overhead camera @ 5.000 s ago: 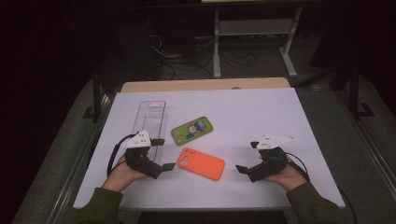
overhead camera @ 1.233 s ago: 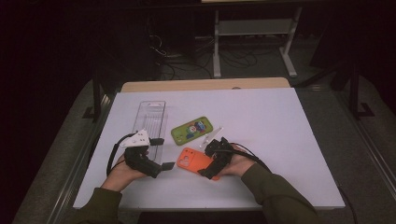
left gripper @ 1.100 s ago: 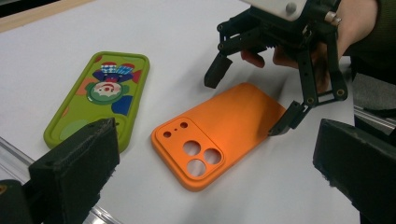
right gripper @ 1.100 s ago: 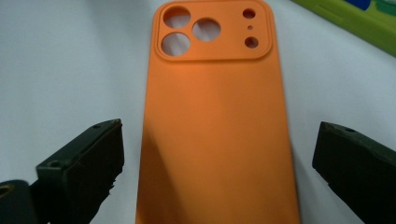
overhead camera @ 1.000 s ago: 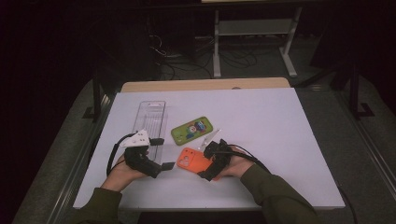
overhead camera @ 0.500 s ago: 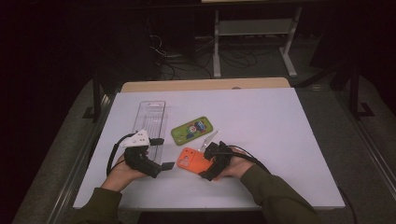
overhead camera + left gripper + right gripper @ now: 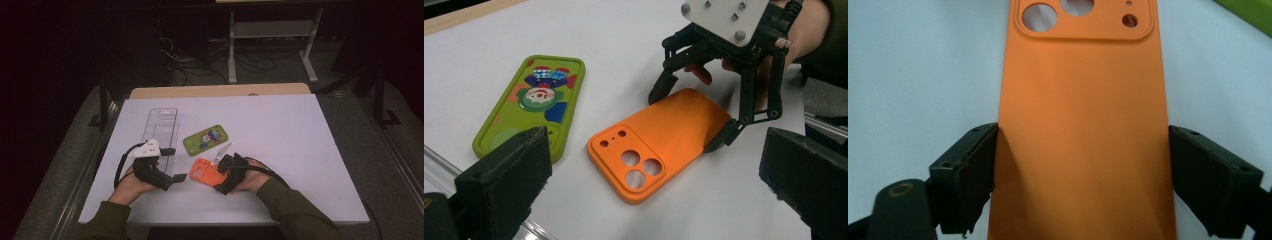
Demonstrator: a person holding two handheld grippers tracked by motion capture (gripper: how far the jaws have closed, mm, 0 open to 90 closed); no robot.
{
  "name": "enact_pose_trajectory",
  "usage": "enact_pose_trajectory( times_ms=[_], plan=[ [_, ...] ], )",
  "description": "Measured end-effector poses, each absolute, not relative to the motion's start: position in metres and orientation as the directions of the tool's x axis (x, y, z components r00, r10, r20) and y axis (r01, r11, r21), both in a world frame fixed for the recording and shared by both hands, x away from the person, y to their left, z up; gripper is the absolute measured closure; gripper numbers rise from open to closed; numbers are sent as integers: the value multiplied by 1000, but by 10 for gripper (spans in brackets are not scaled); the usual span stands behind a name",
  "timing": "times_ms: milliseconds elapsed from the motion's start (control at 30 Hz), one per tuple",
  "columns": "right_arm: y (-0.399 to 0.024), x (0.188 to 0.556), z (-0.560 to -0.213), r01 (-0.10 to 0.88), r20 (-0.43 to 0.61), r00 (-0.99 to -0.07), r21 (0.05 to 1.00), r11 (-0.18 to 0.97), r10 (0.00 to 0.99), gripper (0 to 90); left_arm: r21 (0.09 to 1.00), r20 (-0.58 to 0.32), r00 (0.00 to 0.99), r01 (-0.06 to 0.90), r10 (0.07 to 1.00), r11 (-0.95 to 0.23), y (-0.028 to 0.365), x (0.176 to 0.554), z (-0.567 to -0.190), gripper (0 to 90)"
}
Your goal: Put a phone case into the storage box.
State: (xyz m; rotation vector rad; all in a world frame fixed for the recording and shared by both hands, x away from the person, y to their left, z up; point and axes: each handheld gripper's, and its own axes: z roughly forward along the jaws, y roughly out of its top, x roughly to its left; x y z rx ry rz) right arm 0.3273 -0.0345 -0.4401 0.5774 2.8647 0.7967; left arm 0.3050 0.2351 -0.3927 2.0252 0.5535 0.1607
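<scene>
White desk (image 7: pixel 310 150) under my rig: orange phone case (image 7: pixel 1083 130) lies flat between my right gripper's (image 7: pixel 1083 175) fingers, which have just been closing, left pad touching its edge. Green case (image 7: pixel 531 105) lies beyond; left gripper's (image 7: pixel 649 185) fingers gape apart.

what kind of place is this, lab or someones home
Most likely a lab or recording room, not a home. A white table stands in a dark room with loose cables on the floor behind it and a bare metal stand; a person works handheld tongs over phone cases.
</scene>
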Motion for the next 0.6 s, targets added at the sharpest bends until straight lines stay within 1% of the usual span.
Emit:
enact_pose_trajectory(
  times_ms=[433, 600],
  plan=[
    [-37, 330, -438, 329, 4, -924, 522, 787, 383, 158, 858, -108, 888, 310, 446, -410, 235, 305, -392, 1],
    [-47, 333, -427, 328, 9, -923, 544, 773, 385, 158, 858, -108, 888, 310, 447, -410, 236, 305, -392, 1]
  ],
)
